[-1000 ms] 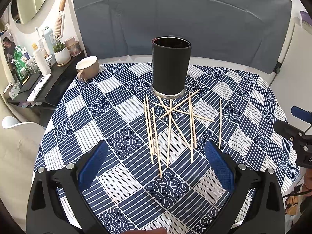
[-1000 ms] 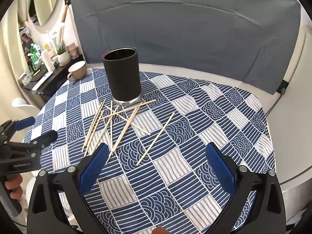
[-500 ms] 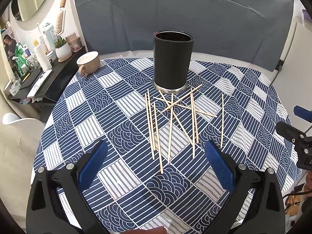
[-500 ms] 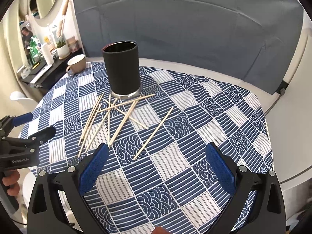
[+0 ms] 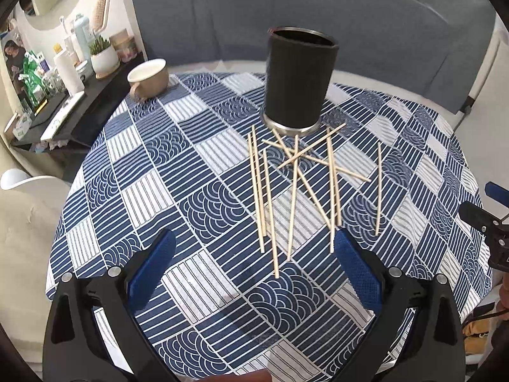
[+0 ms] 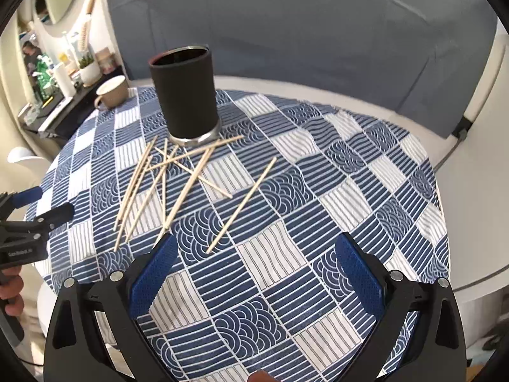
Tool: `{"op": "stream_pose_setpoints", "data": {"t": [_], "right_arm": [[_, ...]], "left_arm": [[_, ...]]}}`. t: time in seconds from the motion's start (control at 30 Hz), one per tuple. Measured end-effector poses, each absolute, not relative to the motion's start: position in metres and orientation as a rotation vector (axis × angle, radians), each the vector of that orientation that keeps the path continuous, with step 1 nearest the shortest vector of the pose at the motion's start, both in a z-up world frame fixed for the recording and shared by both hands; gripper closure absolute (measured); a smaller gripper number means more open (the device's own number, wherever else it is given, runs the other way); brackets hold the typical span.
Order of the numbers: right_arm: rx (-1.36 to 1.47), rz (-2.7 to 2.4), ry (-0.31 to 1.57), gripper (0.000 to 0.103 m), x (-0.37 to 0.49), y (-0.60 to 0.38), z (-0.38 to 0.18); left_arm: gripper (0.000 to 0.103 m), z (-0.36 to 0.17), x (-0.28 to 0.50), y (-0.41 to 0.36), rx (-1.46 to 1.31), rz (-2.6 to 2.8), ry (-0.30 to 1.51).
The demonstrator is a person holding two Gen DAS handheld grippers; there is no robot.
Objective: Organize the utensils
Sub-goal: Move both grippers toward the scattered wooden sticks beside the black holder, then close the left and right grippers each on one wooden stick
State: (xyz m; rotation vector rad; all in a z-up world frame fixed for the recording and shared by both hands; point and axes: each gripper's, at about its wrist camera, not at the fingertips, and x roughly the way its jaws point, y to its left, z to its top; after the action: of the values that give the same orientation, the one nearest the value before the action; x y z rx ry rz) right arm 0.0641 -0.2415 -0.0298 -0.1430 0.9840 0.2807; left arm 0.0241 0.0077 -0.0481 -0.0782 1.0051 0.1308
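Note:
Several wooden chopsticks (image 5: 296,191) lie scattered and crossed on the blue patterned tablecloth (image 5: 191,210), just in front of an upright black cylindrical holder (image 5: 299,79). One chopstick (image 5: 378,191) lies apart at the right. My left gripper (image 5: 253,254) is open and empty, hovering above the near ends of the chopsticks. In the right wrist view the holder (image 6: 187,95) stands at the back left, the chopsticks (image 6: 171,181) spread before it, and the lone chopstick (image 6: 243,203) lies nearest. My right gripper (image 6: 253,258) is open and empty above the cloth.
A beige mug (image 5: 148,78) sits at the table's back left edge. A dark shelf (image 5: 54,111) with bottles and a potted plant stands left of the table. A grey cushioned backrest (image 5: 318,16) runs behind. The table's rim drops off on all sides.
Both grippers have moved forward and lower toward the chopsticks, which now look larger and closer. Both stay open. Nothing on the table has moved.

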Motion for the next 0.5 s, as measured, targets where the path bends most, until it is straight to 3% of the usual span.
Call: {"op": "stream_pose_setpoints", "data": {"t": [0.5], "right_arm": [[-0.084,0.138,1.126,0.008,0.119,-0.224,-0.071]], "left_arm": [[0.006,-0.082,0.087,0.055,-0.064,0.084,1.128]]}}
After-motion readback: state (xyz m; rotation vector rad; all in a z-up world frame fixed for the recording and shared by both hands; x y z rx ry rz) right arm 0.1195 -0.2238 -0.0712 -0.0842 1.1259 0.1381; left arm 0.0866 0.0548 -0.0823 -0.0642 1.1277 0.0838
